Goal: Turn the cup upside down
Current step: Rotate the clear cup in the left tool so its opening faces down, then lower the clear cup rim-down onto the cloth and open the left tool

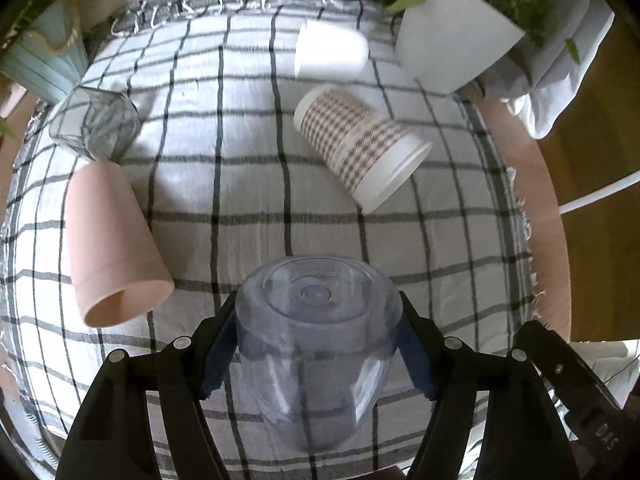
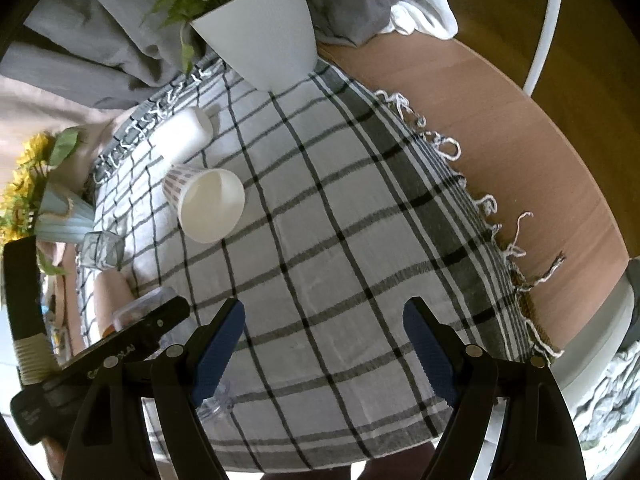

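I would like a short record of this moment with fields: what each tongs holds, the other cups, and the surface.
left tongs: shut on the clear plastic cup, its base facing the camera
right tongs: open, nothing between them
checked paper cup: lying on its side
pink cup: lying on its side
white cup: lying on its side near the white plant pot
small glass: beside the pink cup; whether they touch, cannot tell
surface: checked tablecloth

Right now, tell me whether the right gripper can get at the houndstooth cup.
Probably yes. The right gripper is open and empty, and only bare checked cloth lies between it and the houndstooth cup, which lies on its side, mouth toward the gripper.
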